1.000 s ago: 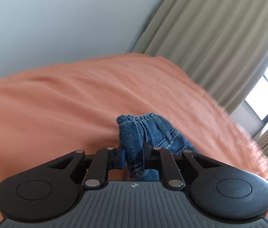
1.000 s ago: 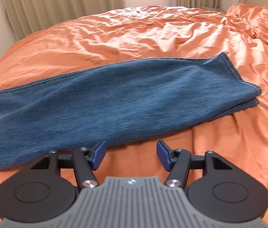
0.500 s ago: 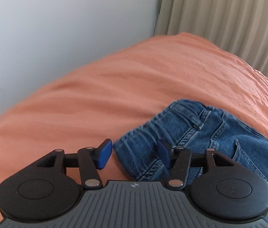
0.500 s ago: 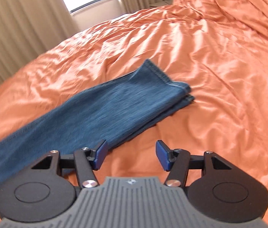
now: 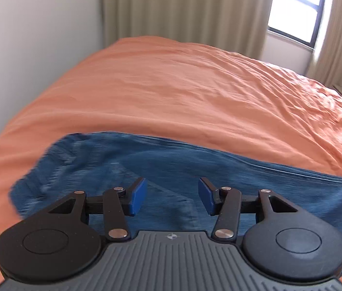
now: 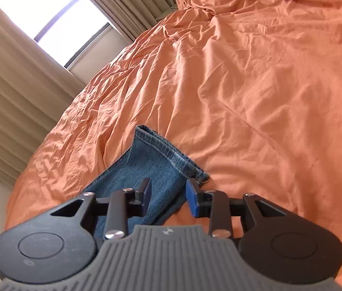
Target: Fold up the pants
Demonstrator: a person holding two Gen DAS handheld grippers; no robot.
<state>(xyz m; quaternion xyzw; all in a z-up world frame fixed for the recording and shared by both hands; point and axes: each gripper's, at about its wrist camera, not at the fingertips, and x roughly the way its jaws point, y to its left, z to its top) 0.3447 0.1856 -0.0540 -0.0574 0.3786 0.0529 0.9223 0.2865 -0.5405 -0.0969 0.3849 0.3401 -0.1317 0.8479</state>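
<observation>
Bedding comes first: the wrinkled orange cotton bedspread (image 5: 195,89) fills everything ahead of both your tools, with beige pleated curtains (image 5: 183,7) and a bright window (image 6: 49,17) beyond it. On the bedspread lie the blue denim pants (image 5: 171,165), already doubled leg over leg into one long strip. Their waist end sits directly under and ahead of your left gripper (image 5: 172,197), blurred in that view, with the legs running off to its right. The stitched blue hem end of the legs (image 6: 171,152) lies just ahead of your right gripper (image 6: 168,196).

Your left gripper is released, its blue pads apart above the denim and holding nothing. Your right gripper is also spread wide; the lower edge of the leg strip runs between its jaws, but they have not closed on it.

So the lengthwise fold looks done. What remains, I judge, is the crosswise folding: clamp the hem end, carry it toward the waist, then smooth the stack.
</observation>
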